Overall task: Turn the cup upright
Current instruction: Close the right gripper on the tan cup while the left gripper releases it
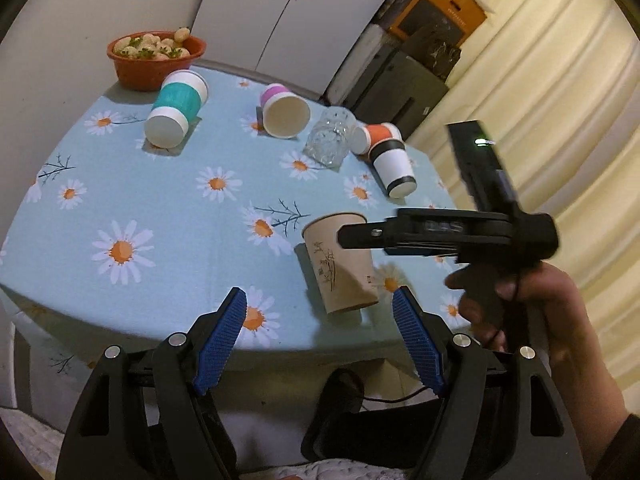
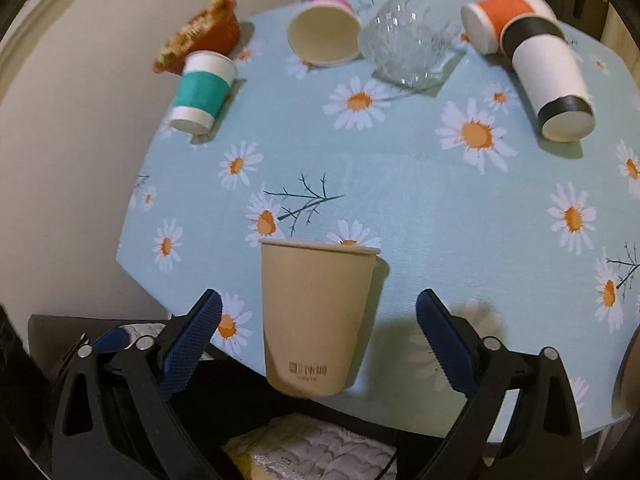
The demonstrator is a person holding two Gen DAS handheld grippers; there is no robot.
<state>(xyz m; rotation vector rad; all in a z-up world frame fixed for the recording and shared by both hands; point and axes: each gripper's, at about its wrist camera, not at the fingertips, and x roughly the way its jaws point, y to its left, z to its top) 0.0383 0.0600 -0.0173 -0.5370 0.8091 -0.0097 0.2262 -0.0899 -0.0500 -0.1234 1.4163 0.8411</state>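
Observation:
A tan paper cup (image 1: 340, 264) stands upright, mouth up, near the front edge of the daisy tablecloth (image 1: 168, 208). In the right wrist view the cup (image 2: 316, 316) sits between the open blue-padded fingers of my right gripper (image 2: 318, 344), with gaps on both sides. From the left wrist view the right gripper (image 1: 360, 236) reaches in from the right at the cup's rim. My left gripper (image 1: 320, 336) is open and empty, just in front of the table edge, left of the cup.
Several cups lie on their sides at the back: a teal-banded one (image 1: 176, 108), a pink one (image 1: 285, 111), an orange one (image 1: 374, 136), a black-and-white one (image 1: 394, 168). A clear glass (image 1: 330, 142) and an orange bowl (image 1: 154, 56) of food are there too.

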